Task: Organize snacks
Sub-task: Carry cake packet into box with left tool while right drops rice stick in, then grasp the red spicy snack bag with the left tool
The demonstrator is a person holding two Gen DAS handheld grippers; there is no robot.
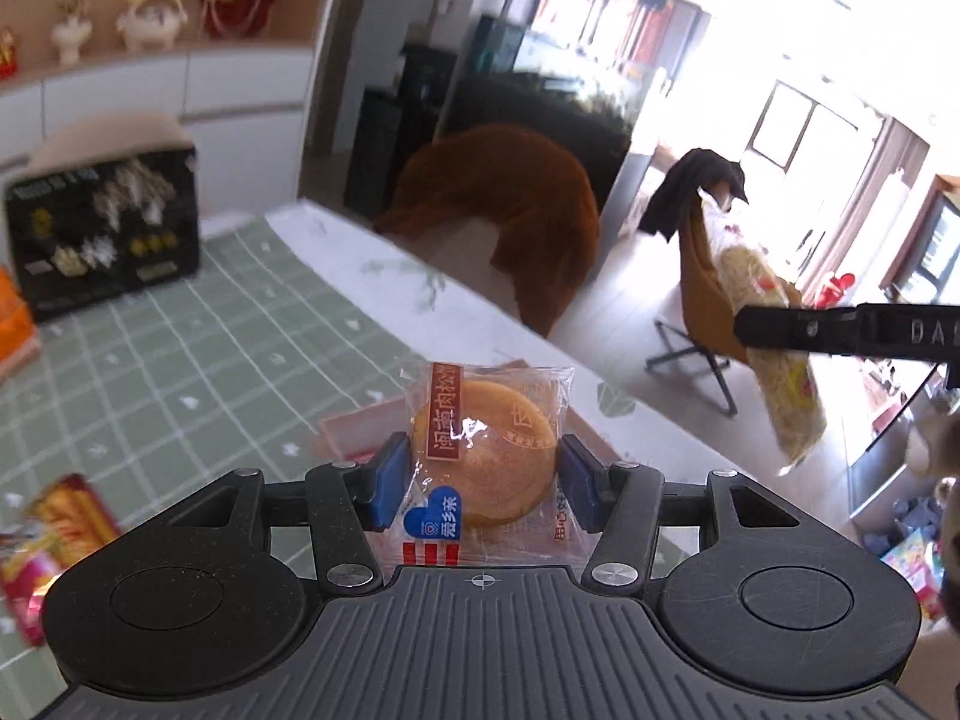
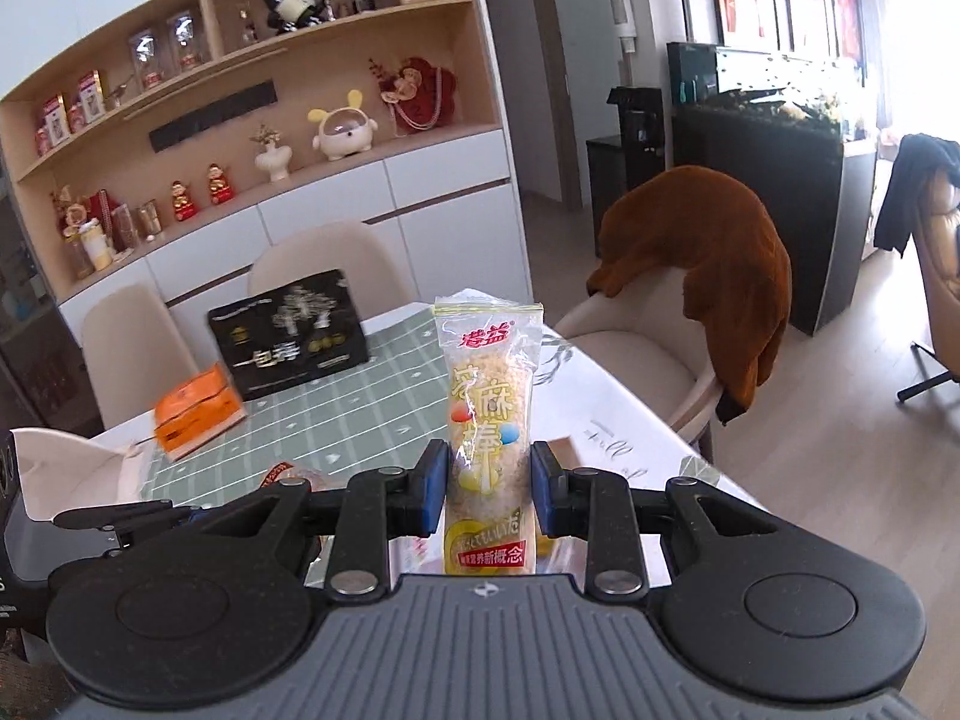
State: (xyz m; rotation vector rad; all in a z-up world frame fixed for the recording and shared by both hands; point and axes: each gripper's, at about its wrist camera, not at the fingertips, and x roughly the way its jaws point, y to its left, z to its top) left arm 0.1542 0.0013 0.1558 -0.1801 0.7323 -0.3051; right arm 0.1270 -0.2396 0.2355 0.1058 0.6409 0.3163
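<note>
My left gripper [image 1: 483,474] is shut on a wrapped round golden pastry [image 1: 486,450], held above the table's right side. My right gripper [image 2: 489,483] is shut on a long clear-wrapped yellow rice-crisp bar [image 2: 489,408], held upright above the table. That bar also shows in the left wrist view [image 1: 780,372], hanging from the right gripper's black finger [image 1: 840,327] off the table's right edge. A pink flat packet [image 1: 354,429] lies on the table under the pastry. Red and yellow snack packets [image 1: 54,534] lie at the lower left.
A table with a green checked cloth [image 1: 198,348] holds a black gift box [image 2: 288,333] at the back and an orange packet [image 2: 195,411]. A chair draped with a brown plush blanket [image 2: 714,276] stands at the right. Beige chairs and a shelf cabinet stand behind.
</note>
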